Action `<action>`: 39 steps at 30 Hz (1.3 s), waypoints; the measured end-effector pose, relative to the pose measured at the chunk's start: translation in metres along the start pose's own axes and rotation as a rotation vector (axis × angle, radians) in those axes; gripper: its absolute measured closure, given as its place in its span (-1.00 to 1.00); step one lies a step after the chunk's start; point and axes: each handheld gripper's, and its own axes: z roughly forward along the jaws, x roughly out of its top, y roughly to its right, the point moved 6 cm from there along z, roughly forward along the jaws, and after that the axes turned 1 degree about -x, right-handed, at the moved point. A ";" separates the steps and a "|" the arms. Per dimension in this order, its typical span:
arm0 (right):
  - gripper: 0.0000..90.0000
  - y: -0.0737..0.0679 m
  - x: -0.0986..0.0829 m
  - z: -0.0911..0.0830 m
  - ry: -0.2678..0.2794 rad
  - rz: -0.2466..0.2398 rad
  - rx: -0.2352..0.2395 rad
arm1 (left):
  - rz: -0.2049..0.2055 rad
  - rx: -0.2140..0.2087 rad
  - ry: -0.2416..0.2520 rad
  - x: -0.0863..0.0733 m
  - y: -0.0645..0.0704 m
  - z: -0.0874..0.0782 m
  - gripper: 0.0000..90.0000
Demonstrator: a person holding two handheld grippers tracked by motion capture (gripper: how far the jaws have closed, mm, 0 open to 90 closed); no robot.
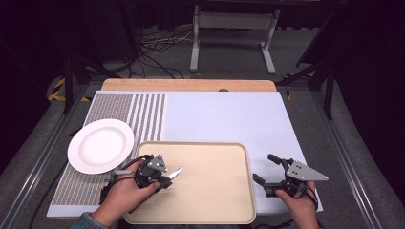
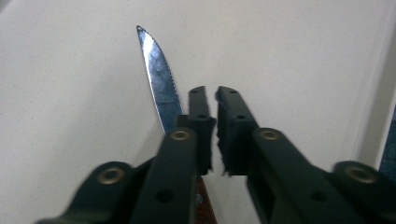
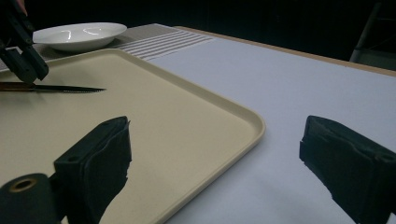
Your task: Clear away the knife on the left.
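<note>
Your table (image 1: 224, 114) is white-topped in a dark room, with a beige tray (image 1: 215, 191) at its near edge. Your left tool (image 1: 165, 180), jaws nearly shut with a narrow gap, sits beside the knife (image 1: 175, 172) on the tray's left part. Your right tool (image 1: 265, 170) hangs wide open, empty, just right of the tray. A white plate (image 1: 101, 145) lies left.

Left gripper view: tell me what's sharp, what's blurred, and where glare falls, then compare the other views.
Left gripper view: knife blade sharp with mottled glare, near tongs blurred. Right gripper view: near tongs soft, plate shows bright streaks. High view: evenly lit tray, dark surroundings.
</note>
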 end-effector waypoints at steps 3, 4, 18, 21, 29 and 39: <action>-0.79 0.000 0.000 0.000 0.000 0.001 0.001 | 0.000 0.004 -0.028 -0.002 0.000 0.004 1.00; -0.79 0.000 0.000 0.000 0.000 0.001 0.001 | -0.005 -0.007 -0.031 -0.002 0.000 0.006 1.00; -0.79 0.000 0.000 0.000 0.000 0.002 0.003 | -0.002 -0.010 -0.077 -0.006 -0.003 0.015 1.00; -0.79 0.000 0.000 0.000 -0.002 0.002 0.003 | -0.004 -0.007 -0.080 -0.006 -0.003 0.016 1.00; -0.79 0.000 -0.001 0.000 -0.004 0.002 0.007 | -0.014 0.000 -0.083 -0.007 -0.006 0.015 1.00; -0.79 -0.001 -0.001 0.001 -0.009 0.001 0.008 | -0.039 0.016 -0.071 -0.010 -0.015 0.012 1.00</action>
